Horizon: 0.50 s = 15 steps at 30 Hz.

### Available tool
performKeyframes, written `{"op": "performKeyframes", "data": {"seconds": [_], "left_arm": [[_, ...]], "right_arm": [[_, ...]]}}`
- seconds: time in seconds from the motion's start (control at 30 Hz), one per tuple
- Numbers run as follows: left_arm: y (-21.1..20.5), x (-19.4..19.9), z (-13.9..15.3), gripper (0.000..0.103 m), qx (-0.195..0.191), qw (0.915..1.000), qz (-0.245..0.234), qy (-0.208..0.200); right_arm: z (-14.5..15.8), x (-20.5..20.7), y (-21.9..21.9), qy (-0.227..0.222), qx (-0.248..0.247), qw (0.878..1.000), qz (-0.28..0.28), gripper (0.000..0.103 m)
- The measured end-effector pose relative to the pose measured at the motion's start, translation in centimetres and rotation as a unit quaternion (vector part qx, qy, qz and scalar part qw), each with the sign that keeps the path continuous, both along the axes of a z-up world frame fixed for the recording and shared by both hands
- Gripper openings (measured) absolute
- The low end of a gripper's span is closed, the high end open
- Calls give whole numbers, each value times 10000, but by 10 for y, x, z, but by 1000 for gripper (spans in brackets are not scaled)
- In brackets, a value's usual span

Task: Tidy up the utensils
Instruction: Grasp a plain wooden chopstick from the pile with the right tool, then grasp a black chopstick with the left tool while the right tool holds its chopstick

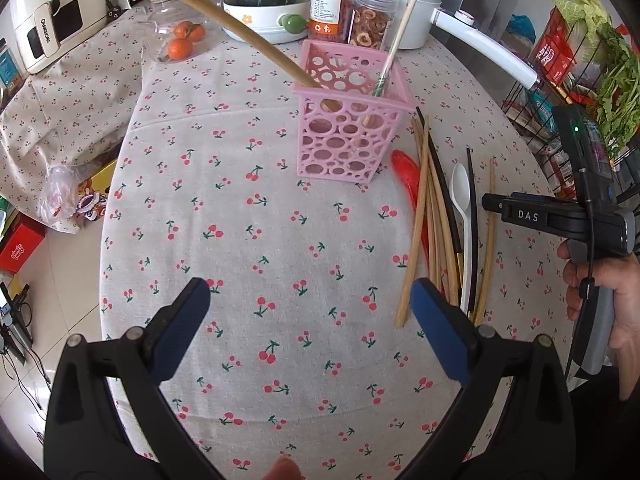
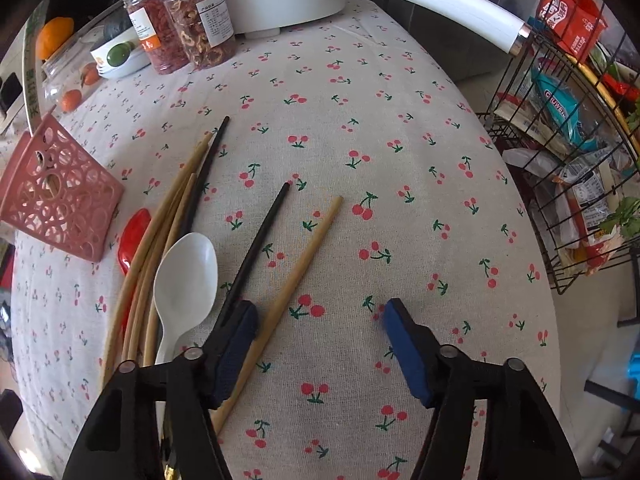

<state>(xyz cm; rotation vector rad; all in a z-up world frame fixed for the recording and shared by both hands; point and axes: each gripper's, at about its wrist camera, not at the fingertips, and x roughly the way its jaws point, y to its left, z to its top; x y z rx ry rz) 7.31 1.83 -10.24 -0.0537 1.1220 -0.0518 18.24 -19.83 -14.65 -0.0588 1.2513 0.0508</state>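
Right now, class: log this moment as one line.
right gripper: open, over bamboo chopstick | left gripper: open, empty | pink holder: upright

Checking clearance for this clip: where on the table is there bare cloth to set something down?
Bare cloth lies left of the pink basket and in front of it, toward the left gripper, and right of the lone wooden chopstick. Crowded: chopsticks beside the basket, jars behind.

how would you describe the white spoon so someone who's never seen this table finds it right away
Start at the pink perforated basket standing on the cherry-print tablecloth. Just beside it lies a loose bundle of chopsticks with a red spoon partly under them. The white spoon lies bowl-up in that pile, the only white, broad piece among thin tan and black sticks.
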Motion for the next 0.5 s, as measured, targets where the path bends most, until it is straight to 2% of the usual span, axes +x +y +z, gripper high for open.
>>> {"op": "performKeyframes", "data": {"seconds": [0.03,0.1,0.2,0.23,0.33,0.4,0.5], "left_arm": [[-2,0,-1,100,-3,10000,-26,10],[-6,1,-2,100,-49,9999,-97,54],[-13,1,-5,98,-171,9996,-212,99],[-15,1,-5,96,-201,9995,-244,89],[-28,5,-6,82,-321,9988,-360,105],[-43,11,-5,66,-380,9978,-520,137],[-70,25,-4,56,-537,9956,-749,146]], "right_arm": [[1,-1,-1,-10,42,10000,73,32],[2,-3,-2,-15,135,9997,186,18],[2,-1,-11,57,411,9990,171,10],[3,-1,-16,107,553,9984,111,7],[8,0,-34,109,792,9968,-46,6],[16,-1,-45,37,916,9957,-143,6],[28,-4,-61,-64,1091,9938,-225,6]]}}
